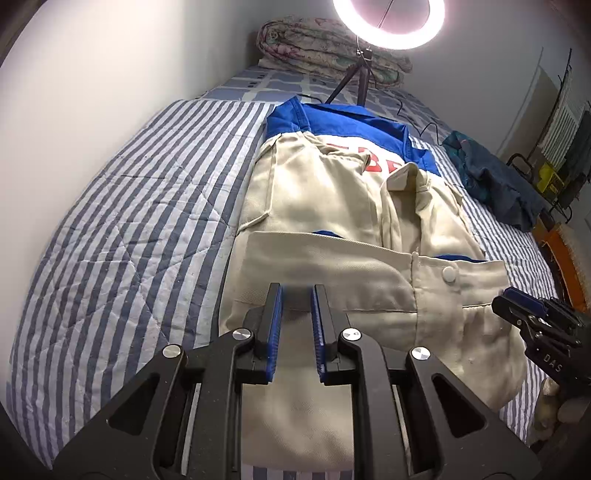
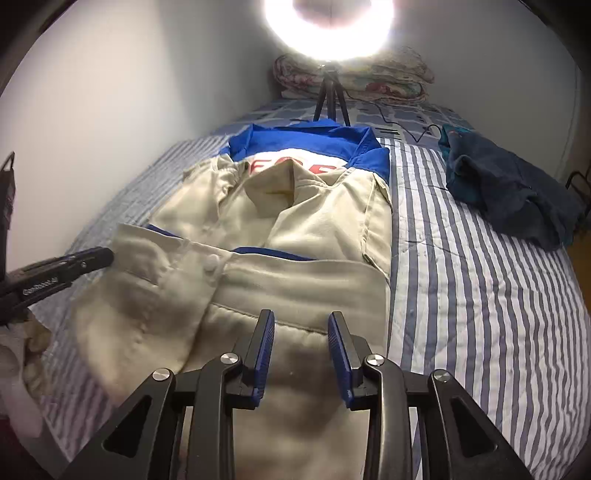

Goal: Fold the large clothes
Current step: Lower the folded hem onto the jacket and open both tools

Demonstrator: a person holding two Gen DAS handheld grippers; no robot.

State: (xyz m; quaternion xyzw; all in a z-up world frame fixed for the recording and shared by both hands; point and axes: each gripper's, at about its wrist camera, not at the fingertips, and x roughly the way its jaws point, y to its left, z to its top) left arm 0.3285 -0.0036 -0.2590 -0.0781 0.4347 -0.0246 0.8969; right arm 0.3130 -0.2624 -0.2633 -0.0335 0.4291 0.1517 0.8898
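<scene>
A cream work jacket (image 1: 325, 195) with a blue collar and red letters lies flat on the striped bed, its sleeves folded in across the body. The lower part is folded up, and a cuff with a white snap button (image 1: 448, 274) lies across it. My left gripper (image 1: 296, 290) hovers just above the near fold, jaws a little apart and nothing between them. In the right wrist view the jacket (image 2: 314, 221) fills the middle. My right gripper (image 2: 301, 315) stands open over its near edge, holding nothing. Each gripper shows in the other's view: right gripper (image 1: 517, 299), left gripper (image 2: 107, 254).
The striped bedspread (image 1: 129, 221) runs along a white wall on the left. A ring light on a tripod (image 1: 388, 22) and a folded floral quilt (image 1: 314, 48) stand at the far end. A dark blue garment (image 2: 509, 192) lies crumpled at the right, with a black cable beside it.
</scene>
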